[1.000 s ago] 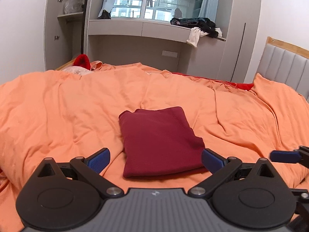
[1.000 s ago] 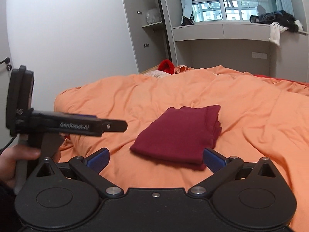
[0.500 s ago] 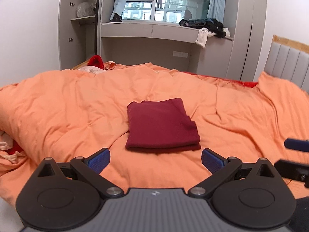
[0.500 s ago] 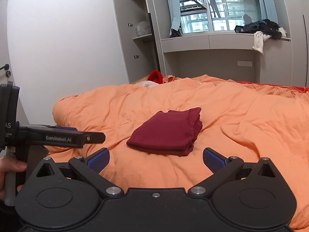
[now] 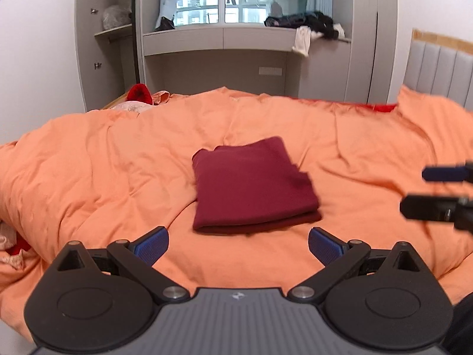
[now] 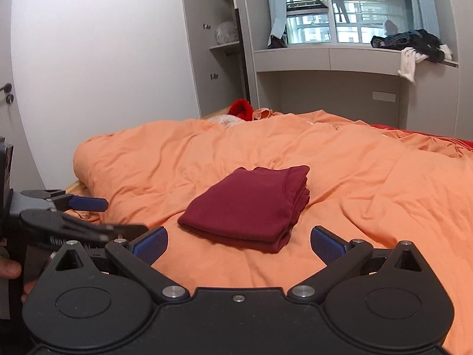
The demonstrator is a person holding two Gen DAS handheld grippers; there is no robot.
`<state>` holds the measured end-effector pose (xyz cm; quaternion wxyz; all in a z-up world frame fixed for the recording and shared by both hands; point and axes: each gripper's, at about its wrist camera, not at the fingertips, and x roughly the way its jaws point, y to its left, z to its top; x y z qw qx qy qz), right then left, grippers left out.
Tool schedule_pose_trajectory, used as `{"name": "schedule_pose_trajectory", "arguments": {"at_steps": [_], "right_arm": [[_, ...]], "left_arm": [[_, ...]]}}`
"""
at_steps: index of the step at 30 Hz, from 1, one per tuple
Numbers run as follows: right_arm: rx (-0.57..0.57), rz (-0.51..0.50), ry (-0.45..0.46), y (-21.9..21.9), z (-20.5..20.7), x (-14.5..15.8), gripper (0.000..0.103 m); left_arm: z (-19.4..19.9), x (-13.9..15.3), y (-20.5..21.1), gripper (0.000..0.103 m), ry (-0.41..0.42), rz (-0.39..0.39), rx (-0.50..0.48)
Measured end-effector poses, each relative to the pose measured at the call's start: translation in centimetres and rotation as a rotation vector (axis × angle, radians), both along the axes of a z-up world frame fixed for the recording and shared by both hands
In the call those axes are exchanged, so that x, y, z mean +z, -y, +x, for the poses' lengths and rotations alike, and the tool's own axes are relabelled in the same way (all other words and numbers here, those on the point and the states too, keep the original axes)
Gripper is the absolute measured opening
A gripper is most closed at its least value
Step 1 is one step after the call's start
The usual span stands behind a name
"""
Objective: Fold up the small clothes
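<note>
A dark red garment (image 5: 251, 186) lies folded into a neat rectangle on the orange duvet (image 5: 103, 162); it also shows in the right wrist view (image 6: 251, 207). My left gripper (image 5: 238, 245) is open and empty, held back from the garment's near edge. My right gripper (image 6: 238, 244) is open and empty, also short of the garment. The right gripper shows at the right edge of the left wrist view (image 5: 443, 189). The left gripper shows at the left of the right wrist view (image 6: 85, 216).
A red item and pale clothes (image 5: 139, 96) lie at the far left corner of the bed. A grey headboard (image 5: 437, 68) stands at the right. Clothes (image 5: 307, 26) are piled on the window ledge. A wardrobe (image 6: 215, 44) stands beyond the bed.
Both grippers have drawn back from the folded garment, which now looks smaller and farther off. The garment has not moved.
</note>
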<state>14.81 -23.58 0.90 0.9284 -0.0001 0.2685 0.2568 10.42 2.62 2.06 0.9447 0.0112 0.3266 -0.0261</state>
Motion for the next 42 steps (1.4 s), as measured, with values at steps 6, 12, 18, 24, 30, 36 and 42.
{"name": "schedule_pose_trajectory", "arguments": {"at_steps": [6,12,18,24,30,36,42], "right_arm": [[0.013,-0.001,-0.058,-1.1,5.1,-1.3,0.103],[0.024,-0.018,-0.053,-2.0,7.7,-1.4,0.103],[-0.008,0.021,-0.058,-0.4,7.7,-4.4,0.103],[-0.018,-0.095,-0.116,-1.4,7.3,-6.3,0.103],[-0.003,-0.093,-0.083,-1.9,7.1,-6.0,0.103],[0.001,-0.08,-0.082,-1.8,7.0,-5.8,0.103],[0.002,-0.075,-0.087,-1.8,7.1,-5.9,0.103]], "left_arm": [[3.3,-2.5,-0.8,0.102,-0.022,0.048,-0.011],[6.2,-3.2,-2.0,0.102,-0.059,0.043,0.014],[5.6,-5.2,-3.2,0.102,-0.07,-0.021,0.063],[4.4,-4.9,-2.7,0.102,-0.057,0.031,0.083],[4.9,-4.7,-2.6,0.102,-0.056,0.015,0.088],[5.4,-4.9,-2.7,0.102,-0.092,-0.015,0.088],[5.4,-5.1,-2.0,0.102,-0.094,0.024,0.082]]}}
